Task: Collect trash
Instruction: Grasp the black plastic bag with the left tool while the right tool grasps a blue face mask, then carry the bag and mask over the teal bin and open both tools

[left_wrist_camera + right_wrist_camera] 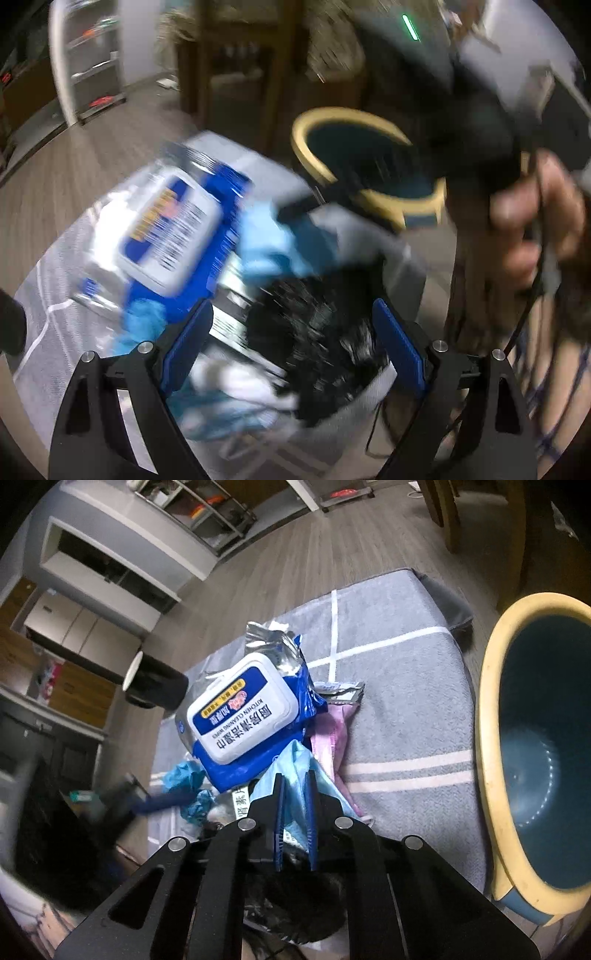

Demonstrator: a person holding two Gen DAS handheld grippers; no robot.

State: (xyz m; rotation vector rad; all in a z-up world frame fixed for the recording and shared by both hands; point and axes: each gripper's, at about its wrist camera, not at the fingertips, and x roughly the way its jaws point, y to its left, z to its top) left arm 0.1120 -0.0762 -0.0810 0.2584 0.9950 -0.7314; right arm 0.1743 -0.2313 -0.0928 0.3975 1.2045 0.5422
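Observation:
A heap of trash lies on a grey mat [391, 657]: a blue-and-white wipes pack [243, 709] [170, 229], a pink mask [332, 734], teal crumpled gloves [188, 775], a silver wrapper [343, 692] and a black crumpled bag [295, 897] [325, 325]. My right gripper [294, 775] is shut on a light blue face mask [295, 753] at the near edge of the heap. In the blurred left wrist view my left gripper [291, 306] hangs open over the black bag, nothing between its fingers. The light blue mask [262, 240] shows just beyond it.
A blue bin with a yellow rim [487, 738] [314, 122] stands open beside the mat, right of the heap. A black cylinder with a white end [155, 683] lies at the mat's far left. A hand [524, 221] holds the right gripper. Wooden furniture legs and shelves stand farther off.

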